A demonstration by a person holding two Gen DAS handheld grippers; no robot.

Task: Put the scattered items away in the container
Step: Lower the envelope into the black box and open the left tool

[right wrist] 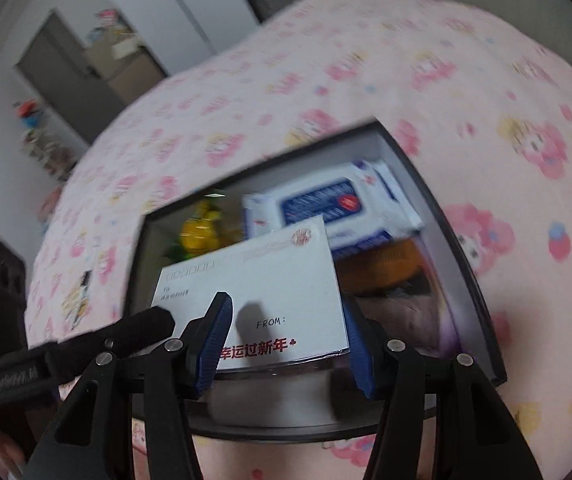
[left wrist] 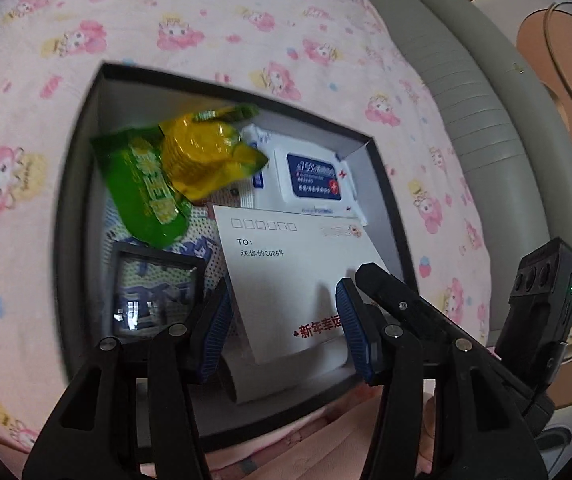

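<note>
A black box (left wrist: 390, 200) with a grey inside sits on the pink bed. In it lie a green snack bag (left wrist: 141, 188), a yellow packet (left wrist: 205, 156), a white and blue wipes pack (left wrist: 310, 176), a white envelope (left wrist: 298, 276) and a small black framed square (left wrist: 153, 292). My left gripper (left wrist: 286, 328) is open just above the envelope's near edge, holding nothing. In the right wrist view the box (right wrist: 466, 264) holds the envelope (right wrist: 253, 292), the wipes pack (right wrist: 326, 204) and an orange item (right wrist: 382, 268). My right gripper (right wrist: 286, 344) is open over the envelope, empty.
The pink cartoon-print bedsheet (left wrist: 205, 40) surrounds the box. A grey padded bed frame (left wrist: 466, 100) runs along the right. The other gripper's body (left wrist: 542, 300) is at the right of the left view, and it also shows at the left in the right wrist view (right wrist: 65, 352). A doorway (right wrist: 69, 76) is far left.
</note>
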